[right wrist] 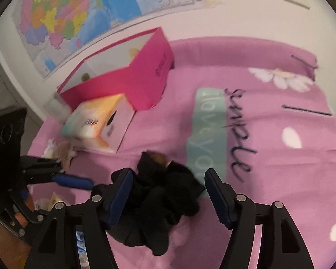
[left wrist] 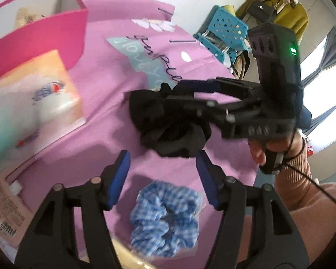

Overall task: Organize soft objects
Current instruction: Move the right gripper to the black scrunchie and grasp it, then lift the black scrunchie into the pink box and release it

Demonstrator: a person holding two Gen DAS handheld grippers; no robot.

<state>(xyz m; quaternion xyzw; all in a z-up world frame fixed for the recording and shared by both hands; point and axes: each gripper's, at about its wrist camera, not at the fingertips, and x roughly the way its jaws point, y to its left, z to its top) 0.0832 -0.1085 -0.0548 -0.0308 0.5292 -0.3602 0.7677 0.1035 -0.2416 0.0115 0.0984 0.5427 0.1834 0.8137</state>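
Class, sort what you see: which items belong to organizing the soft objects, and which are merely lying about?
Belongs to the job:
black scrunchie
blue checked scrunchie
pink box

Lying about:
tissue box
wall map
blue basket

- Two scrunchies: one black scrunchie [left wrist: 168, 121] [right wrist: 159, 206] and one blue checked scrunchie [left wrist: 165, 219].
- One pink box [left wrist: 40, 38] [right wrist: 127, 76], open at the top.
- One tissue box [left wrist: 31, 103] [right wrist: 96, 125].
- One pink cloth [left wrist: 114, 71] [right wrist: 268, 157] printed with lettering and daisies.
- One blue basket [left wrist: 224, 31] with holes in its sides.
- One wall map [right wrist: 82, 9].
- Two tongs: the left tongs [left wrist: 163, 177] and the right tongs [right wrist: 168, 197].
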